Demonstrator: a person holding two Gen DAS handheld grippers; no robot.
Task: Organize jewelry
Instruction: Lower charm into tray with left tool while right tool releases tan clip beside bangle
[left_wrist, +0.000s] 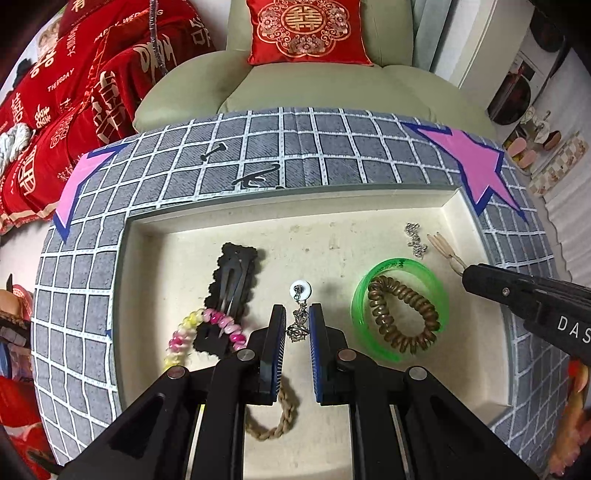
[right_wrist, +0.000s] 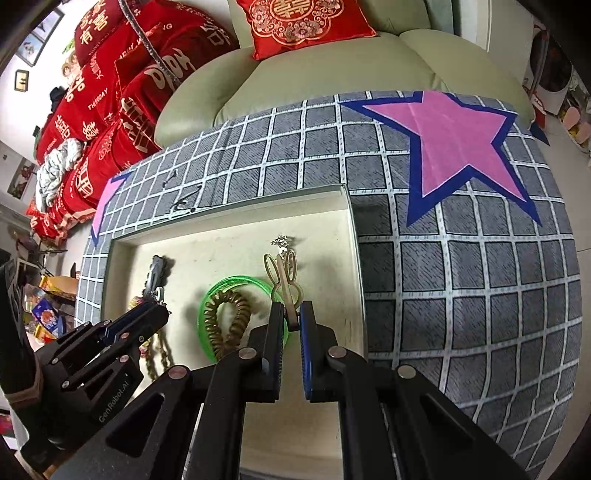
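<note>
Left tongs (left_wrist: 297, 319) pinch a drop earring (left_wrist: 300, 314); only the right view shows right tongs (right_wrist: 291, 314) pinching a rabbit clip (right_wrist: 282, 273).

The tray (left_wrist: 155, 258) looks matt cream and faintly stained. The bangle (left_wrist: 436, 280) is glossy, see-through green plastic; the coil tie (left_wrist: 402, 317) is shiny brown plastic. The earring (left_wrist: 300, 321) is silvery metal. Grey woven cloth (left_wrist: 332, 147) covers the tabletop.
</note>
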